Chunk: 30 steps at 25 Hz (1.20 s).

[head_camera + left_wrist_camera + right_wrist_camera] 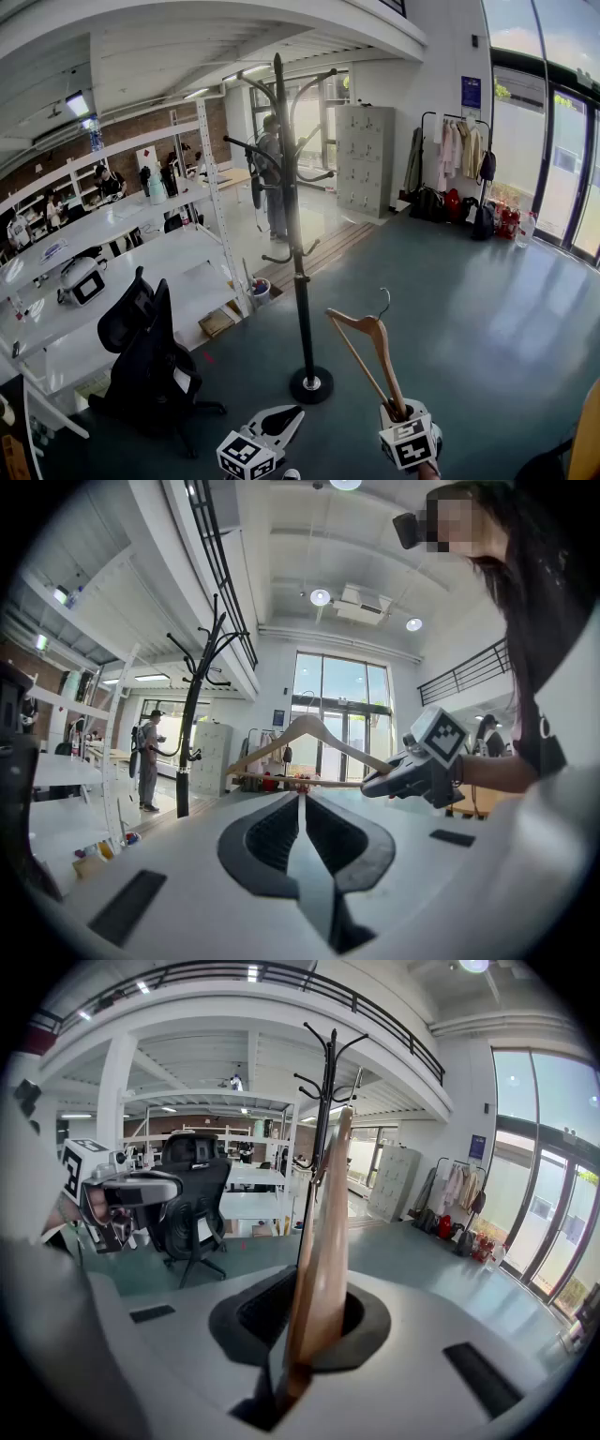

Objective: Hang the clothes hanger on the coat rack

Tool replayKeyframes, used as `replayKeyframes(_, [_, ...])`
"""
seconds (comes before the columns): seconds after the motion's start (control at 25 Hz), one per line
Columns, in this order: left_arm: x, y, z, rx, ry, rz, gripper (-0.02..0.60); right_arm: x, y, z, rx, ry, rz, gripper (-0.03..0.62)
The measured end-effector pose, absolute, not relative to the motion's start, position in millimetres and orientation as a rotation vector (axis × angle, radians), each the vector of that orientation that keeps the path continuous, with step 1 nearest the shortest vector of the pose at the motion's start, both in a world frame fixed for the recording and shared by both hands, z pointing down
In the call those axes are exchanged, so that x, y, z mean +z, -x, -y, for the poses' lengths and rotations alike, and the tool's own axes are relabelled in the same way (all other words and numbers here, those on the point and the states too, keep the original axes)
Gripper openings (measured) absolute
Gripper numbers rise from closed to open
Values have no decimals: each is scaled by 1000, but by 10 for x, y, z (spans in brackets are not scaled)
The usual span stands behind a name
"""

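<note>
A tall black coat rack [298, 234] with curved arms stands on a round base on the grey-green floor. My right gripper [405, 420] is near the bottom edge, shut on one end of a wooden hanger [373, 349]. The hanger rises up and to the left, its metal hook [383, 304] just right of the pole, apart from it. In the right gripper view the hanger [323, 1232] runs up from the right gripper [314, 1309] in front of the coat rack [325, 1072]. My left gripper [284, 419] is shut and holds nothing. The left gripper view shows the hanger [309, 731] and coat rack [192, 726] beyond the left gripper [300, 803].
A black office chair [141, 356] stands left of the rack beside white tables and shelving [169, 262]. A person [272, 178] stands behind the rack. Grey lockers [366, 159] and a clothes rail with garments [455, 150] line the back wall; glass doors are on the right.
</note>
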State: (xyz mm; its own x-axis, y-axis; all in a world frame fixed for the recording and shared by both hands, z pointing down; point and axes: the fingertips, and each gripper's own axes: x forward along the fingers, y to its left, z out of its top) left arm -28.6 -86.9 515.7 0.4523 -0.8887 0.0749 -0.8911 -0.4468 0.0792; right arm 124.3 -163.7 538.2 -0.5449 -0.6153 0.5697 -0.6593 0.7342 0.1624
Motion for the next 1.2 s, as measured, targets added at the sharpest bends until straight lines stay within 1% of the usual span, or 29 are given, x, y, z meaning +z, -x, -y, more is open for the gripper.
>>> replayKeyframes(0.2, [5149,742,1230,65,-2619,1555,9,5434,-858,2012,148,-1020,2296,44])
replayKeyframes(0.48, [5016,1338,1762,27,-2674,1460,9,5161,-300,2622,111,-1127,2263,44])
replayKeyframes(0.72, [5132,1768,2068,40,-2692,1413,9,5015,103,3092,80,-1169,2232,44])
replayKeyframes(1.2, [5183,2100,2602,4,-2654,1417,9,4627,622,4076,-30,-1136,2217,44])
